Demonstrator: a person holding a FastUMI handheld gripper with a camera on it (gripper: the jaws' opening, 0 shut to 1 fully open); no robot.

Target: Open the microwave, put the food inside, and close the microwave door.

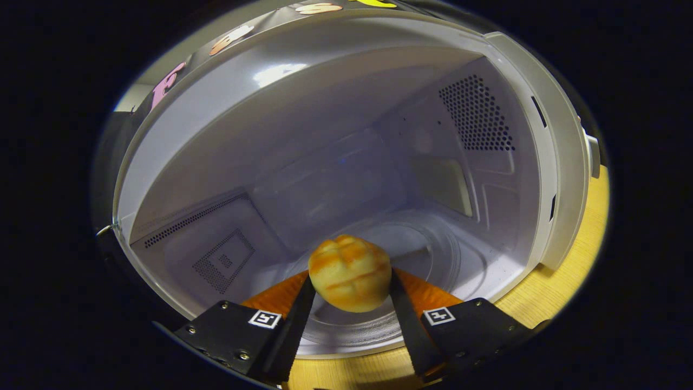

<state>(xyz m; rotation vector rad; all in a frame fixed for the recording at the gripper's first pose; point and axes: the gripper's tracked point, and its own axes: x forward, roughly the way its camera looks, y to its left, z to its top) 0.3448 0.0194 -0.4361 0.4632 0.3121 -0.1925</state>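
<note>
**K:** While the tool (351, 295) sits at the cavity mouth, status: fingers part-closed, one pressing each side of the bun (350, 272). Bun is off the floor, between the tips, just over the front of the turntable (433, 254).

**R:** How does it handle?

**K:** My guess: light, soft, a bread roll with scored top. Squashes easily, glazed crust maybe a bit slick. Grip across the widest part, as now. No more squeeze than needed.

**R:** Worktop?

**K:** Wood worktop (563, 292) under the microwave (557, 179), visible below and beside the fingers.

**R:** Inside the microwave?

**K:** Nothing in it besides the turntable. Glass disc looks bare. Vent perforations on the left wall, a perforated patch (476, 114) and a cover panel on the right wall, back wall plain.

**R:** Door?

**K:** Open, evidently. Can't see the door panel itself, just the front frame.

**R:** Remaining?

**K:** Set bun on the disc, release, back out, shut the door.
</note>
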